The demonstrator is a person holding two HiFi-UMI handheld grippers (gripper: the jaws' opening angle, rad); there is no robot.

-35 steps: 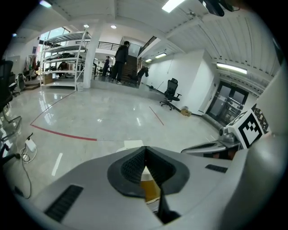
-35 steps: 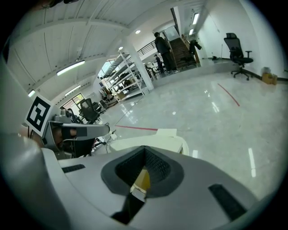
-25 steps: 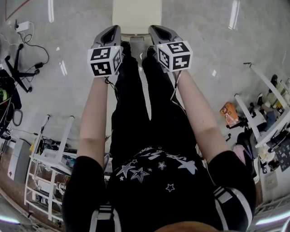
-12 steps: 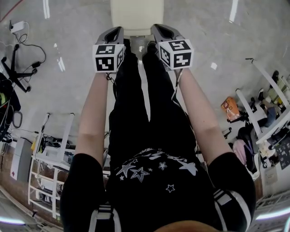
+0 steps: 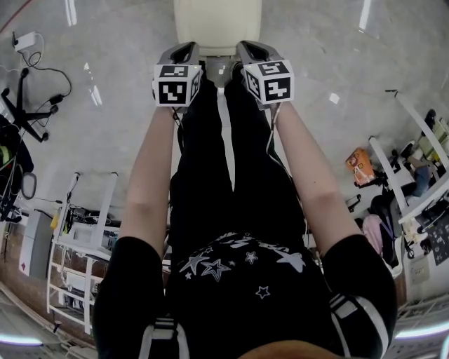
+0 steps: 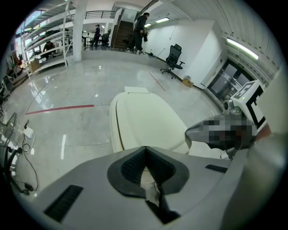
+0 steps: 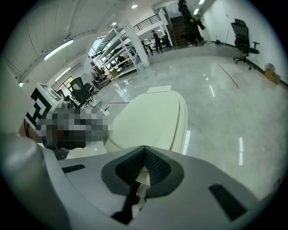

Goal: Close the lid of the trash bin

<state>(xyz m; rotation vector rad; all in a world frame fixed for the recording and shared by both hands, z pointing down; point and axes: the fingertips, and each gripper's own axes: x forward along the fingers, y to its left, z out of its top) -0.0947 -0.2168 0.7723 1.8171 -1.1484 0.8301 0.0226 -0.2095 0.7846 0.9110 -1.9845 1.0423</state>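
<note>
Trash bin lid (image 5: 217, 24) just beyond pressed-together fingers (image 6: 131, 165) of left gripper (image 6: 145, 148), right gripper (image 7: 144, 148).

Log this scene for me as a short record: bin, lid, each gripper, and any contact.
bin: cream, on the floor, just ahead of both grippers
lid: looks down on the bin
left gripper: jaws together, nothing held
right gripper: jaws together, nothing held
contact: no touch on the lid visible
</note>
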